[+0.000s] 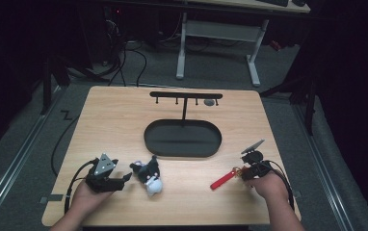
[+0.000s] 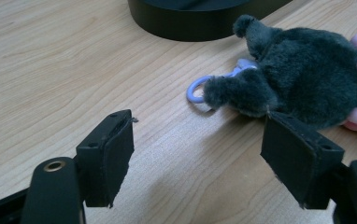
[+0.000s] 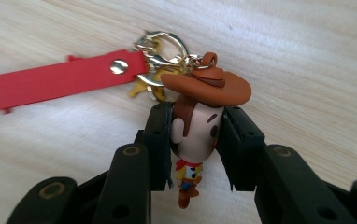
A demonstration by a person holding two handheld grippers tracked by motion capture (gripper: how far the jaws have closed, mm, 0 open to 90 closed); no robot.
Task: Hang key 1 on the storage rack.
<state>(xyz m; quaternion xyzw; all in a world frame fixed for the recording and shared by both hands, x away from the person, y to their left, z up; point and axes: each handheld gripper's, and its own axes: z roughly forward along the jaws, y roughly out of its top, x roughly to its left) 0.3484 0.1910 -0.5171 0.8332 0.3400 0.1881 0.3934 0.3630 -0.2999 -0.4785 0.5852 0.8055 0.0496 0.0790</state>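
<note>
Cowboy keychain figure [image 3: 196,128], smooth plastic with brown hat, gripped at its head by the right gripper [image 3: 195,140] fingers near the bench's front right corner; its red strap [image 3: 50,84] lies flat. Left gripper [image 2: 200,158] fingers stand open beside a fuzzy grey plush toy [image 2: 303,74]; a black oval tray [image 1: 182,138] lies behind.

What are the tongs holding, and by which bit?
The right tongs hold the cowboy keychain by its head. The left tongs are open, holding nothing, beside the plush toy.

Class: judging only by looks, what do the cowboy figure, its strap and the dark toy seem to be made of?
Cowboy figure: probably moulded plastic or vinyl, smooth and faintly glossy.
Red strap: likely rubbery plastic or faux leather, flat, matte, fixed with a metal rivet.
Dark toy: plush fabric, with fuzzy pile and soft edges.
</note>
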